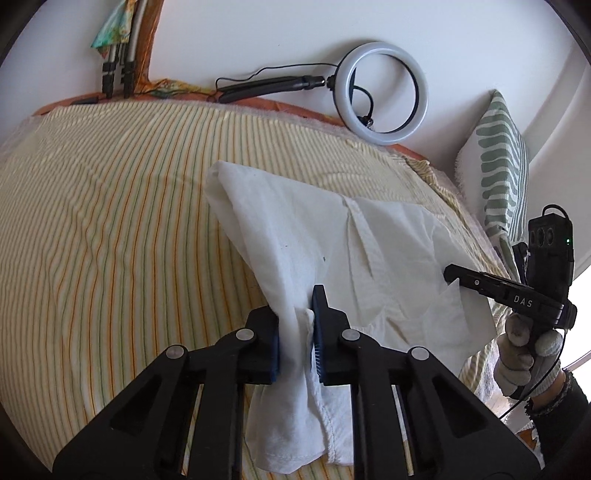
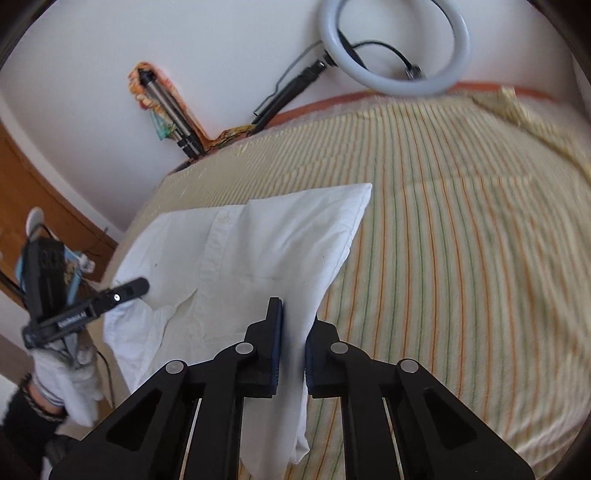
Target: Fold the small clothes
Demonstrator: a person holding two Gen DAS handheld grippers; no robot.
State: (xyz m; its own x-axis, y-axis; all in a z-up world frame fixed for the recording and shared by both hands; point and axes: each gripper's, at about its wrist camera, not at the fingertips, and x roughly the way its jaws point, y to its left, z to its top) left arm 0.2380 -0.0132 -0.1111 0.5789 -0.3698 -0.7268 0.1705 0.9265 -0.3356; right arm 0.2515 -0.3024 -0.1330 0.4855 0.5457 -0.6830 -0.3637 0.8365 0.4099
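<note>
Striped bedcover [image 1: 110, 221] meets white wall [image 1: 258, 29], ring light [image 1: 386, 90] leaning; both grippers' fingers [image 1: 325, 317] clench white shirt [image 1: 332, 240].

Striped bedcover [image 1: 110, 221] open; ring light [image 1: 388, 90], pillow [image 1: 504, 162] at wall edge.

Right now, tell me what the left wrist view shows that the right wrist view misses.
Only the left wrist view shows the green-patterned pillow against the wall.

Only the right wrist view shows the wooden door beside the bed.

Both show the white shirt on the striped bedsheet, the ring light, and the left gripper and right gripper, each shut on the shirt.
</note>
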